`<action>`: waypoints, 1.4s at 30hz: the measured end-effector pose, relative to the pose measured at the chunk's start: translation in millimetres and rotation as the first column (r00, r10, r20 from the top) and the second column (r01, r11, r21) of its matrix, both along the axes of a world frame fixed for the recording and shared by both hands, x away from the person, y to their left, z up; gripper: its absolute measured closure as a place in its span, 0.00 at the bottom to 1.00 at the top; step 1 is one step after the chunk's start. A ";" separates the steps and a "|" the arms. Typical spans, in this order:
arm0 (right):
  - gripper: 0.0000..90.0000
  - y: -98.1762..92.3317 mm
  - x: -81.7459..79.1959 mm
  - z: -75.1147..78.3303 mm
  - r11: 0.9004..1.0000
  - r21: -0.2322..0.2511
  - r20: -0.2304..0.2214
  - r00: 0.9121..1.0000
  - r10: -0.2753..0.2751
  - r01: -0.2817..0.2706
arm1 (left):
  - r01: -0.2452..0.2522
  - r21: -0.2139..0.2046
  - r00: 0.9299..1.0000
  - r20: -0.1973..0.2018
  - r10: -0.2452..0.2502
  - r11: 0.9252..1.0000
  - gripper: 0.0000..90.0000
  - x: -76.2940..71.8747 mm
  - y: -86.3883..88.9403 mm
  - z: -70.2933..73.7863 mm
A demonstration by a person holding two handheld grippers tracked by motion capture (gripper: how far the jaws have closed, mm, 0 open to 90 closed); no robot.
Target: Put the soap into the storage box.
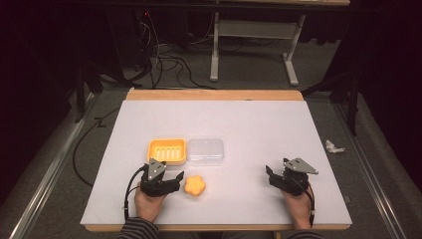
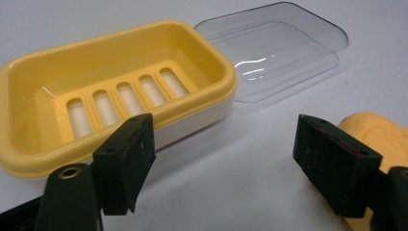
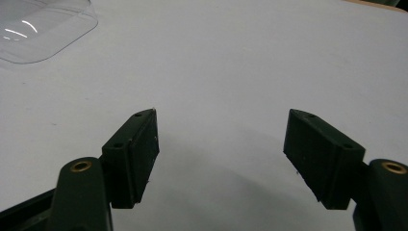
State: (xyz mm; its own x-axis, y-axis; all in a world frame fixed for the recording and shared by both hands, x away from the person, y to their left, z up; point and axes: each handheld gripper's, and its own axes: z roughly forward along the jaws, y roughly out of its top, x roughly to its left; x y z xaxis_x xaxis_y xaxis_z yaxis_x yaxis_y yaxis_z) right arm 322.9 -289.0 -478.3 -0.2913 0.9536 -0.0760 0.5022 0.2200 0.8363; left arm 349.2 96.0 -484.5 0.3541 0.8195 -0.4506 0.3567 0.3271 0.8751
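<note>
A yellow soap dish [image 1: 166, 150] [image 2: 115, 91] with a slotted floor sits on the white table, and its clear lid [image 1: 205, 151] [image 2: 276, 53] [image 3: 41, 26] lies flat just to its right. An orange flower-shaped soap [image 1: 195, 185] [image 2: 380, 139] rests in front of them. My left gripper [image 1: 175, 178] [image 2: 223, 163] is open near the table's front, just left of the soap, with nothing between its jaws. My right gripper [image 1: 269, 173] [image 3: 221, 154] is open over bare table at the front right, holding nothing.
The white table surface [image 1: 259, 124] has a wooden strip along its far edge. A crumpled white scrap [image 1: 333, 147] lies on the floor to the right. Cables and a table frame [image 1: 254, 45] stand beyond the far edge.
</note>
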 end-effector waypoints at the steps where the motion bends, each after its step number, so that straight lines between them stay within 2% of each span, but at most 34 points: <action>1: 0.32 0.0 0.0 0.0 1.000 0.000 0.000 1.000 0.000 0.000 | -0.001 -0.004 1.000 -0.003 0.001 1.000 0.26 -0.1 -0.2 0.7; 8: 0.32 -0.3 -0.2 0.0 1.000 0.005 0.002 1.000 0.001 -0.001 | 0.007 0.000 0.999 -0.045 -0.007 1.000 0.24 -2.6 -2.2 3.0; 13: 0.33 -0.1 -0.4 0.1 1.000 0.003 0.003 1.000 0.001 -0.001 | 0.016 -0.001 0.999 -0.049 -0.016 1.000 0.23 -6.4 -4.8 4.2; 16: 0.33 0.4 -0.2 -0.1 1.000 -0.001 0.002 1.000 0.004 -0.004 | 0.024 -0.001 0.997 -0.071 -0.024 1.000 0.22 -8.4 -8.0 6.3; 21: 0.33 0.9 0.1 -0.1 1.000 0.000 -0.007 1.000 0.004 -0.004 | 0.022 0.001 0.997 -0.070 -0.022 1.000 0.21 -11.7 -10.3 11.2; 23: 0.33 1.4 0.5 -0.3 1.000 -0.013 -0.002 1.000 0.011 -0.011 | 0.021 -0.029 0.997 -0.079 -0.023 0.999 0.20 -13.5 -10.8 16.9; 29: 0.33 1.6 0.0 -0.3 1.000 -0.012 0.003 1.000 0.008 -0.008 | 0.058 -0.021 0.994 -0.087 -0.060 0.998 0.20 -20.6 -17.7 21.8; 34: 0.33 1.5 -0.4 -0.1 1.000 -0.011 0.000 1.000 0.005 -0.005 | 0.100 -0.008 0.990 -0.099 -0.100 0.995 0.19 -26.1 -25.7 24.9; 37: 0.33 1.9 -0.1 -0.3 1.000 -0.015 0.003 1.000 0.005 -0.005 | 0.126 0.004 0.984 -0.127 -0.124 0.992 0.19 -28.2 -33.3 25.1; 40: 0.33 1.8 -0.2 -0.2 1.000 -0.017 0.003 1.000 0.007 -0.007 | 0.142 0.016 0.981 -0.133 -0.138 0.990 0.18 -29.8 -37.4 26.5; 42: 0.33 2.5 -0.4 -0.1 1.000 -0.023 0.002 1.000 0.008 -0.008 | 0.160 0.023 0.976 -0.155 -0.155 0.987 0.18 -30.5 -44.3 27.6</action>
State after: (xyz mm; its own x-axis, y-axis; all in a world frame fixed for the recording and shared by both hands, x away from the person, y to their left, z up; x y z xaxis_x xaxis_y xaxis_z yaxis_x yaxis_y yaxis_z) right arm 322.4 -286.5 -478.4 -0.2990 0.9491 -0.0989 0.4983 0.2437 0.8321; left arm 318.7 51.6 -456.8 0.4091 0.7754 -0.4811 0.5314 0.2262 0.8164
